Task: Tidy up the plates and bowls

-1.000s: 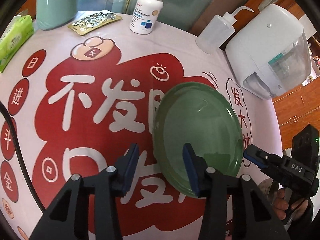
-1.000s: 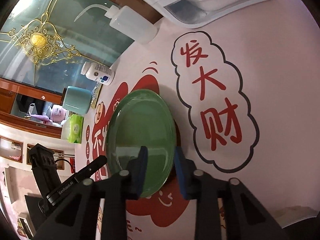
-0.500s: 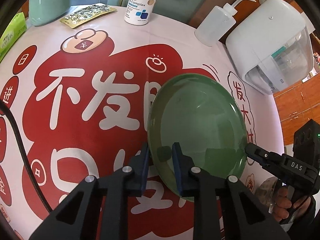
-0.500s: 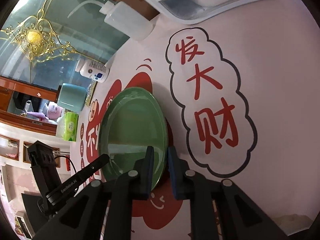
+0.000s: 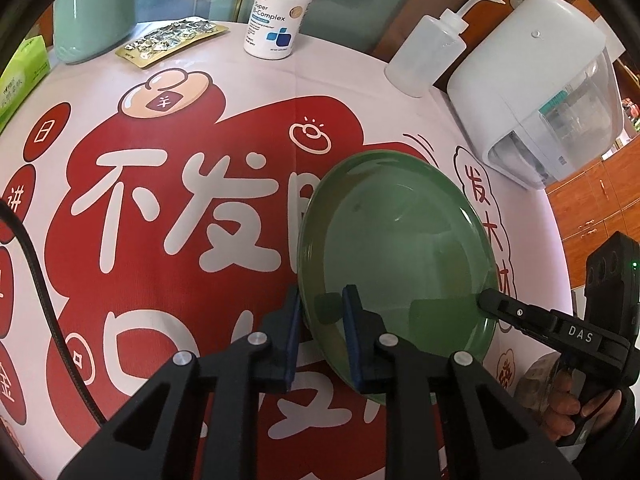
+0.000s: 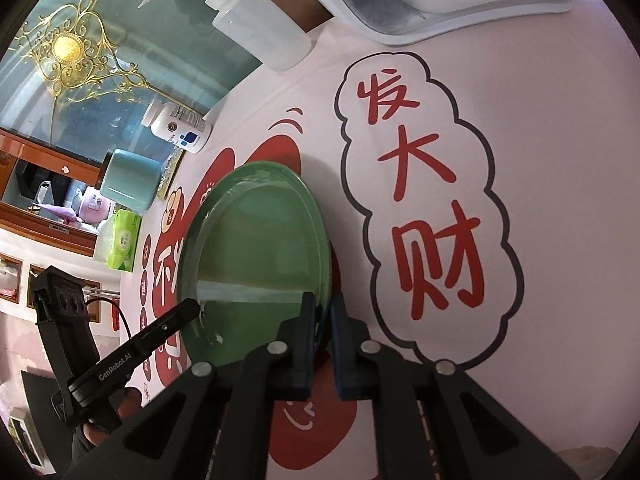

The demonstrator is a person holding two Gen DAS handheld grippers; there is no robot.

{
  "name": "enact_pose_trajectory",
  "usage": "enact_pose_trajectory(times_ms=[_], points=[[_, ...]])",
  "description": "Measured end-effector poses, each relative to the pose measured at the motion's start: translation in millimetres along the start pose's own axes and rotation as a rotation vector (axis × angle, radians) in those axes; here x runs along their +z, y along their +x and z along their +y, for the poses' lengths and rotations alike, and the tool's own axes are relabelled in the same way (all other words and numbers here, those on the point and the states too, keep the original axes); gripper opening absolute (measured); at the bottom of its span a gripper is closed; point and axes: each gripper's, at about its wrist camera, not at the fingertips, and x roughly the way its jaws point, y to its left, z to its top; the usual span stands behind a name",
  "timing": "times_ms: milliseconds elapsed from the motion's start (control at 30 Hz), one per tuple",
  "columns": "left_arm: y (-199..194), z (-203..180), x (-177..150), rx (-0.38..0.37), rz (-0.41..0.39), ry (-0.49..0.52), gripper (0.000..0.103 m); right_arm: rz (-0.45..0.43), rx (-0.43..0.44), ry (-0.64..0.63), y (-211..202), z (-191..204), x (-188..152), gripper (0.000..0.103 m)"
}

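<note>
Two hand-held grippers had just closed onto one green plate [image 5: 396, 248].

Left hand-held gripper [image 5: 320, 322] and right hand-held gripper [image 6: 322, 330] each narrowed their jaws within the last second until the pads pinched opposite edges of the plate's rim, which lay flat on the printed bench [image 5: 160, 320]; the grasp looked complete, so lifting seemed next. Counted: one plate, no bowls in view, one pill bottle [image 5: 278, 12], one squeeze bottle [image 5: 424, 52].

plate [image 5: 396, 248]: on counter [image 5: 240, 92], right of centre | pill bottle [image 5: 278, 12], squeeze bottle [image 5: 424, 56]: behind plate at far edge | dispenser [image 5: 536, 80]: right of squeeze bottle | foil pack [image 5: 172, 40], canister [image 5: 92, 8]: left of pill bottle
</note>
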Motion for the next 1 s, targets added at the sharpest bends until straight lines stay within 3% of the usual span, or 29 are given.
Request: enact_pose_trajectory(times_ms=[433,1000], points=[[-12.1,-3.4,-3.8,0.008,-0.018,0.032,0.018,-0.044,0.028,-0.031,-18.1,10.2,-0.3,0.007],[-72.7,-22.6,-26.1,-0.016,-0.065,0.045,0.018,-0.101,0.072,-0.038,-72.1,31.0,-15.4,0.007]])
